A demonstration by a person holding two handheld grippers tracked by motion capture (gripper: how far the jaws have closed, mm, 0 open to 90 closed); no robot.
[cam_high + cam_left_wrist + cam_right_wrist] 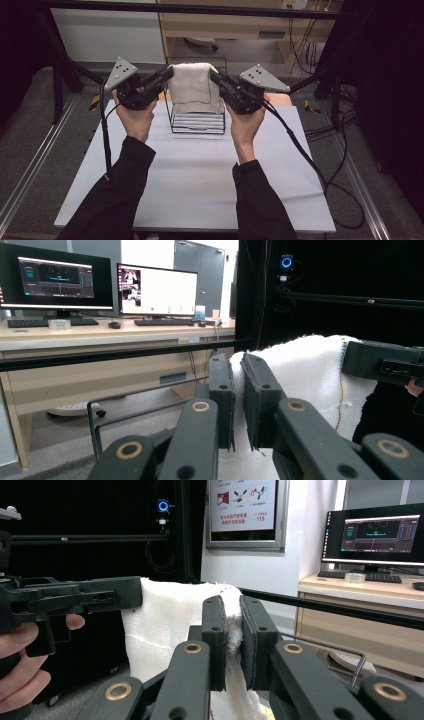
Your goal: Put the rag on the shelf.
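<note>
A white towel [192, 85] with a thin red edge line hangs spread between both grippers, above a black wire rack [197, 122] on the table. My left gripper [169, 74] is shut on the towel's upper left corner, the cloth [300, 370] pinched between its pads. My right gripper [214, 76] is shut on the upper right corner, where the cloth [165, 620] bunches between its jaws. In the left gripper view the right gripper [385, 362] shows at the far side of the towel. In the right gripper view the left gripper [70, 597] shows with a hand on it.
The white table top [195, 175] lies under the forearms, with the wire rack near its far edge. Black frame bars [200, 9] cross above and at the sides. Cables [310, 160] trail over the right side. A desk with monitors [100, 285] stands beyond.
</note>
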